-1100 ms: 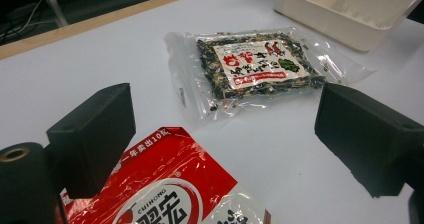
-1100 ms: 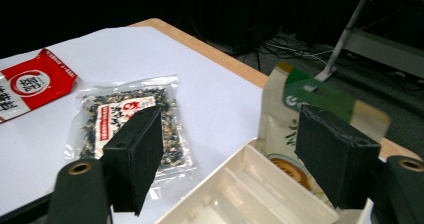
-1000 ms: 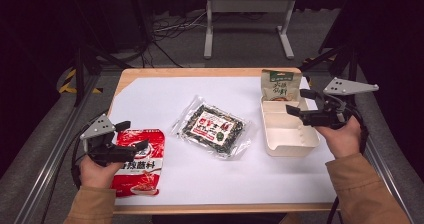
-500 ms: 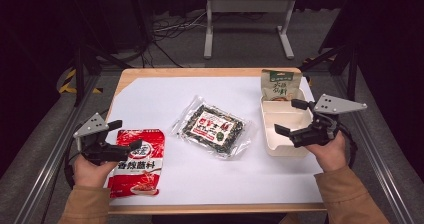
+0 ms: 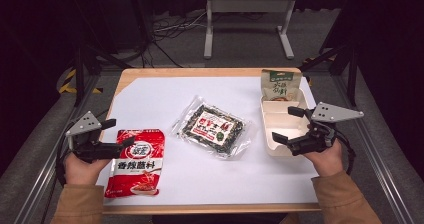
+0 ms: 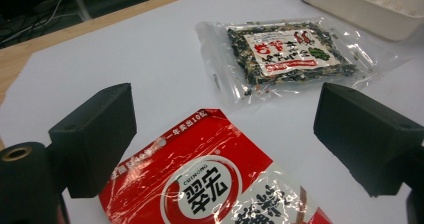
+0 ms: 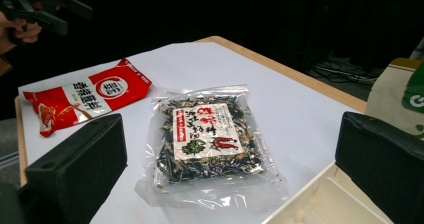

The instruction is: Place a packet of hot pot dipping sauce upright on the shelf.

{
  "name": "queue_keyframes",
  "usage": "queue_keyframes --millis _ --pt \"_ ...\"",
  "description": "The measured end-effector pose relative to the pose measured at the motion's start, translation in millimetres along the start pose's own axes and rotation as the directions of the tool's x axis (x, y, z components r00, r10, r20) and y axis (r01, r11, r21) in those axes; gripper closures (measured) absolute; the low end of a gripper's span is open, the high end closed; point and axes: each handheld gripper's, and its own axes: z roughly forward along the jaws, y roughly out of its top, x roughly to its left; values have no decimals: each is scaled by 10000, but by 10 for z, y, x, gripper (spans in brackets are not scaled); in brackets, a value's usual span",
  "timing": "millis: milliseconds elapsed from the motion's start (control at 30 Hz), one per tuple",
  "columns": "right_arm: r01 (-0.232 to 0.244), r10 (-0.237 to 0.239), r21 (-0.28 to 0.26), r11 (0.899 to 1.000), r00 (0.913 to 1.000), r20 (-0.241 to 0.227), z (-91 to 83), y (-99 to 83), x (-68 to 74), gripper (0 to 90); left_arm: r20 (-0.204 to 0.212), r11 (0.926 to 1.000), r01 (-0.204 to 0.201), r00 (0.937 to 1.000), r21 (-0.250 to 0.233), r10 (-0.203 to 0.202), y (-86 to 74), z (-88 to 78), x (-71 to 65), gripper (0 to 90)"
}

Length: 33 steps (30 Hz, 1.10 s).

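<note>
While the left gripper [image 5: 114, 134] is held with jaws spread at the red packet's [image 5: 135, 161] top left corner, a clear packet of dark flakes [image 5: 215, 129] is seen mid-worktop [image 5: 150, 96]. The right gripper [image 5: 286, 125] is held, jaws spread, over the cream tray [image 5: 275, 119], behind which a green pouch [image 5: 279, 84] is propped.

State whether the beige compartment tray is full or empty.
Empty, as far as visible: the beige tray shows bare compartments in the high view; the right tool covers part.
</note>
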Motion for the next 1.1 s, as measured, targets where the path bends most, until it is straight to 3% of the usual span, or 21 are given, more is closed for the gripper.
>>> queue_keyframes --millis 167,267,300,367,400,467,533,600,833,900,1033,1067,1100 --pt "-468 407 -542 9974 9933 -1084 -16 -46 4 0 -163 9989 405 9991 215 -402 -5 8 76 99" --pt "-77 36 -399 9992 9948 -1016 -11 -53 78 0 -386 9985 269 9989 482 -250 -7 15 98 99" --pt "148 -167 -256 9996 9970 -757 -2 -57 121 0 -421 9982 272 9988 537 -250 -11 21 107 99" --pt "739 -726 511 9960 9970 -281 44 -67 227 0 -442 9978 328 9986 578 -302 -23 32 146 99" --pt "1091 -1066 780 9910 9937 -359 71 -82 282 0 -442 9978 328 9986 578 -302 -23 32 146 99" --pt "1296 -1265 866 9878 9912 -398 104 -100 342 1 -464 9978 391 9983 540 -367 -42 42 193 99" --pt "1265 -1222 971 9872 9913 -497 125 -103 362 1 -501 9976 368 9982 590 -338 -51 46 209 98" --pt "879 -814 872 9923 9938 -759 153 -112 372 6 -626 9976 343 9976 605 -305 -79 67 255 94" --pt "720 -676 663 9952 9955 -671 171 -177 368 15 -445 9955 672 9969 661 -643 -223 157 440 79" --pt "621 -580 481 9969 9949 -827 164 -192 367 18 -433 9948 791 9961 644 -764 -265 177 493 78" --pt "796 -752 390 9961 9918 -1038 168 -207 404 20 -371 9887 1140 9931 975 -1108 -340 249 582 72" --pt "952 -920 161 9953 9857 -1413 164 -208 433 22 -335 9827 1319 9911 1299 -1286 -372 306 619 73" --pt "952 -920 161 9953 9857 -1413 164 -208 433 22 -335 9827 1319 9911 1299 -1286 -372 306 619 73"
